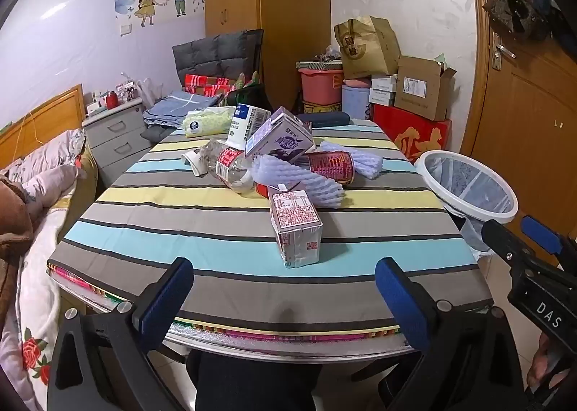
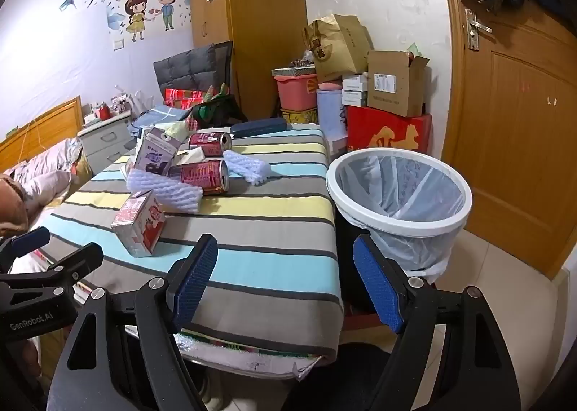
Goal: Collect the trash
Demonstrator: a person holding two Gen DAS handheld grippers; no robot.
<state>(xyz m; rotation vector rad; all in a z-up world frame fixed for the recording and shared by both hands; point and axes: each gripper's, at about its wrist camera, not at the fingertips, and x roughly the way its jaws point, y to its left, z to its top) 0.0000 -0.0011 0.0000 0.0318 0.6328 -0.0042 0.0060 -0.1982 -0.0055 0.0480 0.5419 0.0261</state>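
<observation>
A pile of trash lies on the striped table (image 1: 216, 259): a small pink drink carton (image 1: 295, 227) nearest me, white foam netting (image 1: 299, 180), a red can (image 1: 330, 166), a clear plastic bottle (image 1: 230, 169) and a purple milk carton (image 1: 281, 138). A white-rimmed bin (image 2: 400, 194) with a clear liner stands on the floor right of the table. My left gripper (image 1: 285, 299) is open and empty at the table's near edge, just short of the pink carton (image 2: 139, 227). My right gripper (image 2: 285, 284) is open and empty over the table's near right corner, beside the bin.
A bed (image 1: 32, 194) runs along the left of the table. A grey drawer unit (image 1: 115, 137), a chair with cushions (image 1: 216, 61), stacked boxes (image 1: 411, 122) and a wardrobe (image 1: 267, 14) stand behind. A wooden door (image 2: 512, 122) is on the right.
</observation>
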